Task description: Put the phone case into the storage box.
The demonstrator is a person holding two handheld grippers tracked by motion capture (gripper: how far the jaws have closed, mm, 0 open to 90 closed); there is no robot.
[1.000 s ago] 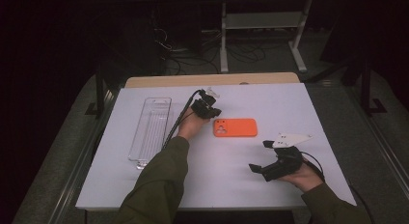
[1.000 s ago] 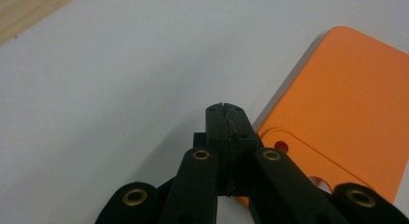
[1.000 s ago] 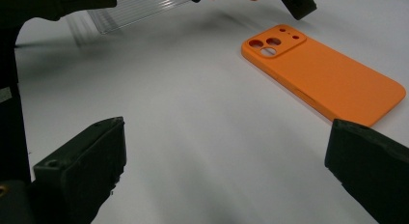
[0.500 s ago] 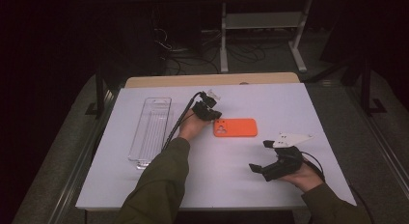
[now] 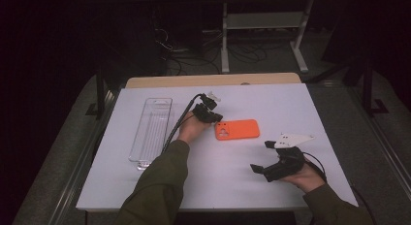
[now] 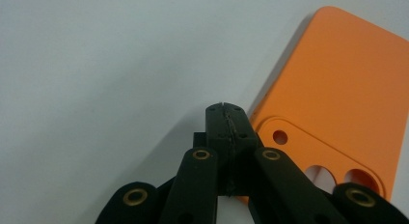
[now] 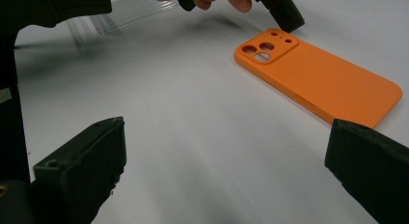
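A white bench (image 5: 218, 186) seen from above, dark floor around it; a person's two olive sleeves come in from the bottom edge; going left to right: a clear tray (image 5: 151, 130) lies lengthwise near the bench's left edge, with nothing seen in it; just right of it the left hand (image 5: 190, 129) holds the left tongs (image 5: 216, 119), a black cable trailing back along the arm; these tongs are pressed together with nothing between them, tip down at the bench surface right at the camera-cutout end of an orange case (image 5: 237, 129); from above, tip and case edge look to be touching or very nearly so; in the left gripper view the closed tongs (image 6: 225, 110) sit just beside the corner of the case (image 6: 347, 98), on the bare white surface, next to the raised camera panel with its round holes; the case lies flat, back side up, near the bench's middle, long side running left to right; farther right and nearer the person, the right hand (image 5: 303, 174) holds the right tongs (image 5: 261, 157), a grey three-cornered plate on top; these tongs stand wide apart and hold nothing, pointing left toward the case, well apart from it; in the right gripper view the two black pads (image 7: 87, 161) frame bare bench, the case (image 7: 318, 81) beyond them.
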